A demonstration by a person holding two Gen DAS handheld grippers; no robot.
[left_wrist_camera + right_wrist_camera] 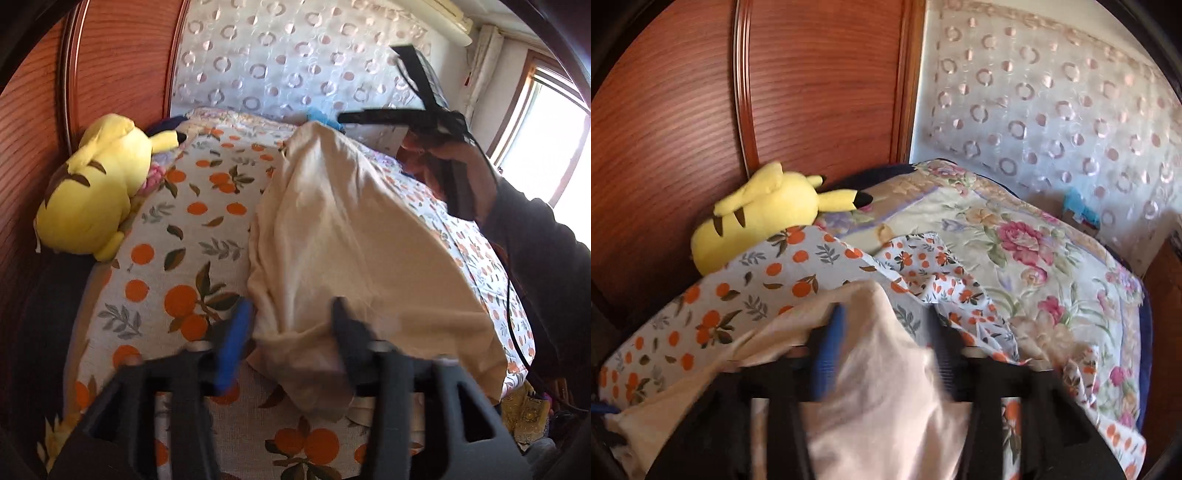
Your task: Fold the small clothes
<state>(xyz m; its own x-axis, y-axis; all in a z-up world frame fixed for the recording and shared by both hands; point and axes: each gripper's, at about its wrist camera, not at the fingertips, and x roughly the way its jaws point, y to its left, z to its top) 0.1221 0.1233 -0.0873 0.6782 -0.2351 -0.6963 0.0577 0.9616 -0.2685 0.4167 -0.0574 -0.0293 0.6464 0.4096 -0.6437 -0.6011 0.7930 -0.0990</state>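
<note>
Nearest your left wrist camera, the left gripper [291, 325] has its blue-padded finger and black finger set apart, with a bunched corner of the cream-coloured soft cotton garment [343, 236] lying between them; you cannot tell whether the pads actually pinch it. The garment is lifted above the white bedsheet printed with oranges and leaves [177, 236] and stretches away to your right gripper [373, 118], which holds its far edge. In the right wrist view, the right gripper [886, 332] has the same cloth [882, 387] draped thickly between its fingers, which stand fairly wide around it. A yellow plush toy with brown stripes [96, 192] lies against the reddish wooden headboard [122, 66].
</note>
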